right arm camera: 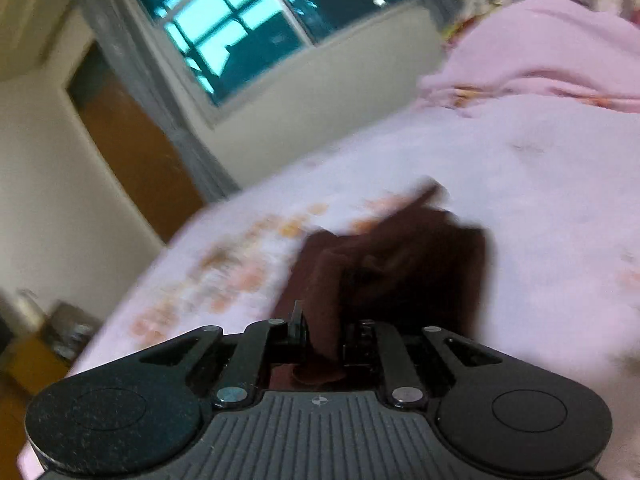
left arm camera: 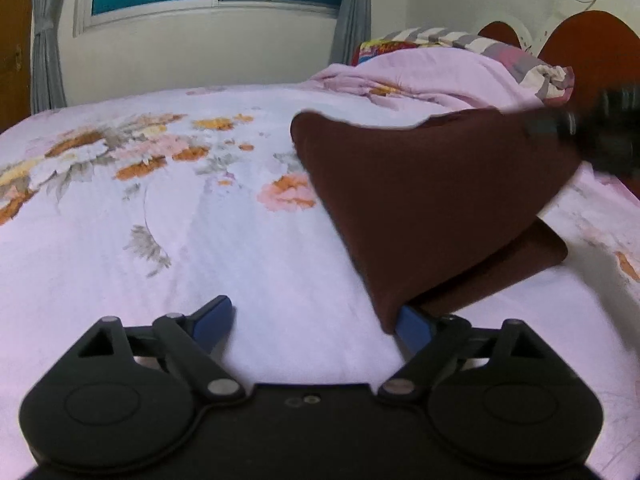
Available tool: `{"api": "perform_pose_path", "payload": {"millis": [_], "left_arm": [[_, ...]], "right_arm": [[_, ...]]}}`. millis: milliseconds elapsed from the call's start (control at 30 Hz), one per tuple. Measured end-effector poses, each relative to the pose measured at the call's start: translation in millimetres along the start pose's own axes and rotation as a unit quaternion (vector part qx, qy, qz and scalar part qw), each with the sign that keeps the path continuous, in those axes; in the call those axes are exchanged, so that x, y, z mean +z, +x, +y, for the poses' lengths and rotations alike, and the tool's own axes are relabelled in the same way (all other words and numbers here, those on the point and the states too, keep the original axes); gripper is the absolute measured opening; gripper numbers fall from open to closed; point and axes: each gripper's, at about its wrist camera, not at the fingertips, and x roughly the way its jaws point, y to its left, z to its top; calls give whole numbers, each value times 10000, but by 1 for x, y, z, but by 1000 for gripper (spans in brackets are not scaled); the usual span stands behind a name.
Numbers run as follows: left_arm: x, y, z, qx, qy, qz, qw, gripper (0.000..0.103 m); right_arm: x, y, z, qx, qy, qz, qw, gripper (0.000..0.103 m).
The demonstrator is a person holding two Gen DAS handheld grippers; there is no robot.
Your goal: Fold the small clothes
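No text, label, brand, number or sign can be read in either view. The colourful patch on the pillow (left arm camera: 378,50) at the head end of the bed (left arm camera: 280,240) may carry printing, but it is too small and blurred to make out. A small round crosshair mark sits on the ribbed body of the right gripper (right arm camera: 322,338), at its middle; it is a symbol and carries no letters.
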Motion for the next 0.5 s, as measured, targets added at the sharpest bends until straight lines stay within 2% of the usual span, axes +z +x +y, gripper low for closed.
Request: {"api": "perform_pose_path", "payload": {"millis": [33, 100, 133, 167, 200, 267, 333, 367, 433, 500], "left_arm": [[0, 2, -1, 17, 18, 26, 10000, 89], [1, 3, -2, 81, 34, 69, 9999, 89], [2, 2, -2, 85, 11, 60, 9999, 89], [1, 1, -2, 70, 3, 69, 10000, 89], [0, 0, 0, 54, 10, 89, 9999, 89], [-1, 0, 2, 6, -25, 73, 10000, 90], [-1, 2, 1, 16, -49, 86, 10000, 91], [0, 2, 0, 29, -74, 81, 9999, 90], [1, 3, -1, 31, -130, 64, 9999, 90], [0, 4, 1, 13, -172, 79, 9998, 91]], "right_arm": [[-10, 12, -21, -253, 249, 259, 9990, 13], [-25, 33, -54, -186, 784, 778, 9937, 13], [-27, 30, -61, -45, 897, 680, 9936, 16], [-26, 20, -64, -39, 946, 508, 9942, 30], [-24, 9, -64, -141, 880, 265, 9957, 34], [-14, -12, -65, -105, 716, -244, 9971, 34], [3, -3, -70, -139, 731, -248, 9969, 34], [12, 8, -74, -144, 772, -123, 9968, 39], [24, 33, -76, -230, 669, -11, 9975, 40], [31, 60, -82, -401, 636, 316, 9967, 41]]}}
